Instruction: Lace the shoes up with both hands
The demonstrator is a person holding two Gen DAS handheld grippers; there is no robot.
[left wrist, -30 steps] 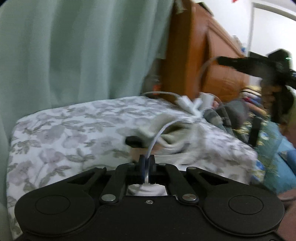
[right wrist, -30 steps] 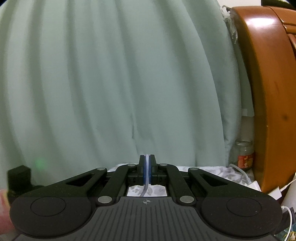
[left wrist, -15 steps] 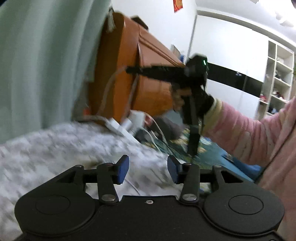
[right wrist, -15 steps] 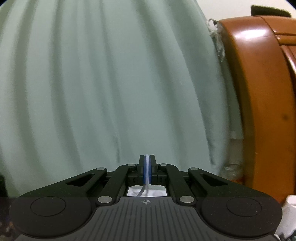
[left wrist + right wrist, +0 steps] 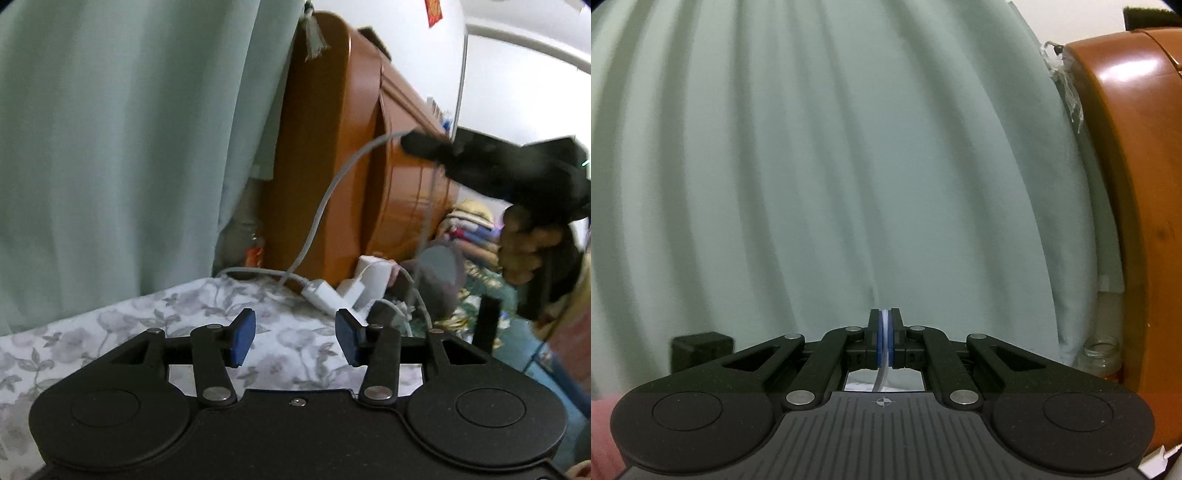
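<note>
My left gripper (image 5: pixel 294 339) is open over the floral bedsheet (image 5: pixel 110 332), with nothing between its blue pads (image 5: pixel 242 338). In the left wrist view, a hand holds my right gripper (image 5: pixel 406 139) high at the upper right. A pale shoelace (image 5: pixel 320 210) arcs down from its tip toward the bed. In its own view the right gripper (image 5: pixel 885 339) is shut on the white shoelace (image 5: pixel 885 332), which shows as a thin strip between the pads. The shoe is out of sight in both views.
A green curtain (image 5: pixel 129 147) hangs behind the bed, and an orange-brown wooden headboard (image 5: pixel 332 147) stands to its right. White chargers and cables (image 5: pixel 347 288) lie at the bed's far edge. A glass jar (image 5: pixel 1100 354) stands by the headboard.
My left gripper has let go of the lace and opened, and its view has swung up off the shoe. The right gripper stays shut on the lace, held high.
</note>
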